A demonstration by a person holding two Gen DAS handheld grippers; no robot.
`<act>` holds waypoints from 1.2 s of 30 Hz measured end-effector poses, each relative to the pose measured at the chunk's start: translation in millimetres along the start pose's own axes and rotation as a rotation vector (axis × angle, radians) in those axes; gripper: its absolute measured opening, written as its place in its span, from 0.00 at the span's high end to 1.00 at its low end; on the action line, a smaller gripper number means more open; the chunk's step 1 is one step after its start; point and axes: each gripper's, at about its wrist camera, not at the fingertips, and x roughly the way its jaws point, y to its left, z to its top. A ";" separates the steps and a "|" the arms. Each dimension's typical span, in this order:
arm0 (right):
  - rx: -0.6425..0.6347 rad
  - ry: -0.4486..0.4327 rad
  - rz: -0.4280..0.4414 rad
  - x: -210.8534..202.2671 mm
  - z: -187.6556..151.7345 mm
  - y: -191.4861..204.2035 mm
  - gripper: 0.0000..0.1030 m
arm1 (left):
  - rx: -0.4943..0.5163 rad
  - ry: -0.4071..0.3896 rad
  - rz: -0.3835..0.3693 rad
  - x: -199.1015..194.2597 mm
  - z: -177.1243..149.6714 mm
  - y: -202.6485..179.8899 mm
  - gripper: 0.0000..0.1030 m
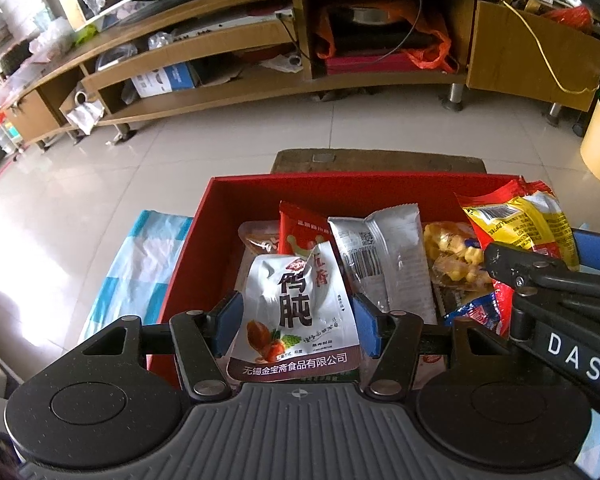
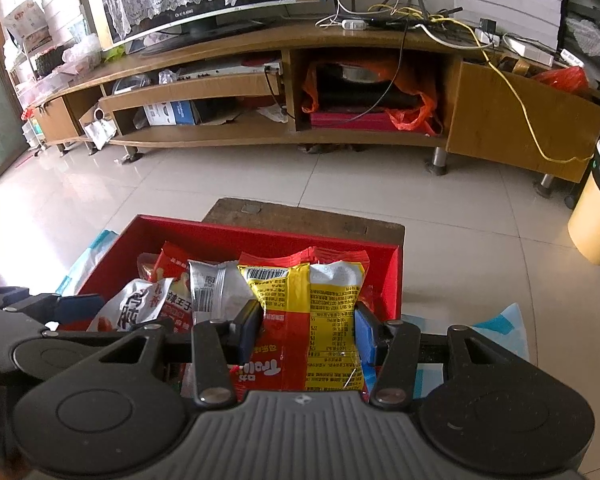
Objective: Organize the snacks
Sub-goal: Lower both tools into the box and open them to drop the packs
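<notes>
most snacks already sit in the red box (image 1: 204, 216), while the left gripper (image 1: 298, 328) holds a silver packet (image 1: 296, 308) and the right gripper (image 2: 308, 330) a yellow bag (image 2: 312, 312) at its 6 o'clock edge, both unreleased.

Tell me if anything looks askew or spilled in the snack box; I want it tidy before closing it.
Nothing is spilled or torn. The packets in the red box just lie jumbled and overlapping. The left gripper holds a silver pouch and the right gripper a yellow-and-red bag, both above the pile.
</notes>
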 end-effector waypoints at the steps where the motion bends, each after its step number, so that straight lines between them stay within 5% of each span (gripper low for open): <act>1: -0.001 0.004 -0.001 1.4 -0.2 0.0 0.55 | 0.002 0.003 0.002 1.3 -0.5 -0.1 0.36; 36: -0.007 0.036 -0.060 -9.2 -10.7 -10.1 0.41 | -0.065 0.018 -0.016 -20.0 -7.4 19.6 0.07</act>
